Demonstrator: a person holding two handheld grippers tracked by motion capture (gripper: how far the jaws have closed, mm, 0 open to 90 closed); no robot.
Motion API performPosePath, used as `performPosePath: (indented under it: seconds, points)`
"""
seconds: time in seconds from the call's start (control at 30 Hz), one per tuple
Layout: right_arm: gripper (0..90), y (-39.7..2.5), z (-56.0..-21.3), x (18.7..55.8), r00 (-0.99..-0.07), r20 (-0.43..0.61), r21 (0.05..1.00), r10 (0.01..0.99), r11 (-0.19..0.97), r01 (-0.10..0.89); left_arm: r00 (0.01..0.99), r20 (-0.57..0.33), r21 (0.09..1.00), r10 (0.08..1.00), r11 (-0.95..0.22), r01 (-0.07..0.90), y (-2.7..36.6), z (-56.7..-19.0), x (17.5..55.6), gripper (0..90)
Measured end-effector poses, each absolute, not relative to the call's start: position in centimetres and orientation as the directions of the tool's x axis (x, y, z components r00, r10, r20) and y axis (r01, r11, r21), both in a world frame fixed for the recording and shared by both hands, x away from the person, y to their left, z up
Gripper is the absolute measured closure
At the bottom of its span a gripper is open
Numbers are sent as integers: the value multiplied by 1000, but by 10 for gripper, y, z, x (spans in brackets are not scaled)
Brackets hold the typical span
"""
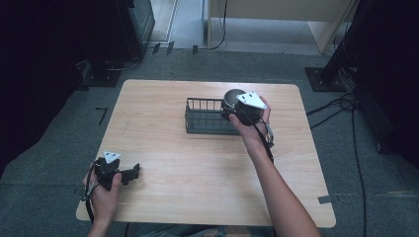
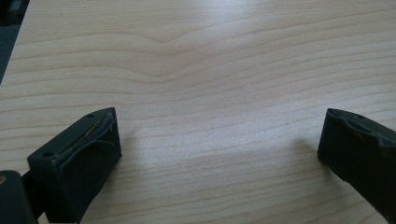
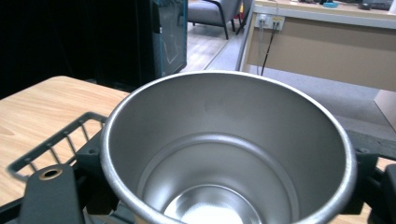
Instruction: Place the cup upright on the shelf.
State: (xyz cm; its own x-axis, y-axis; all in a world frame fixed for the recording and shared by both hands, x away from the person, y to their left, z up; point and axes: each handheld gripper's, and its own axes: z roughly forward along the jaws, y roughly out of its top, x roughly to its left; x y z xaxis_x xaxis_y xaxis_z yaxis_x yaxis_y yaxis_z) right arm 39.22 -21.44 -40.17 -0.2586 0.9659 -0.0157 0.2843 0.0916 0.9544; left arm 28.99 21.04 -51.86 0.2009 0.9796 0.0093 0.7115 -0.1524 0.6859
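Right tongs [image 1: 236,109] are clamped on a steel cup [image 1: 230,101], held at the right end of the black wire basket [image 1: 205,117] on the table [image 1: 197,163]. From the high view the cup sits at the basket's rim; whether it touches the wire cannot be told. The right forearm reaches forward from the bottom edge, slanting left toward the basket, hand wrapped around the tool with the grey plate uppermost.

Left tongs [image 1: 132,173] rest near the front left corner of the table, well apart from the basket, pointing to the person's right, the left hand [image 1: 104,190] gripping from behind.

Right gripper view adds what the high view lacks: the cup [image 3: 224,154] is open side up, its inside bare metal, its outer wall pressed between the black jaws on both sides (basket wire [image 3: 56,147] visible at lower left).

Left gripper view shows the left tongs [image 2: 219,154] spread wide, low over bare wood grain with nothing between them.
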Motion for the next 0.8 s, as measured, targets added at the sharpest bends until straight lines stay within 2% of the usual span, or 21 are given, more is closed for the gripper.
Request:
performPosePath:
  seconds: [0.33,0.8]
  points:
    - [174,-220,-412,412,-223,-24,939,975,99,329,201,9,686,980,-152,712,210,-519,290,0]
    - [173,-219,-421,427,-229,-16,926,973,101,364,201,9,686,980,-152,711,210,-519,290,0]
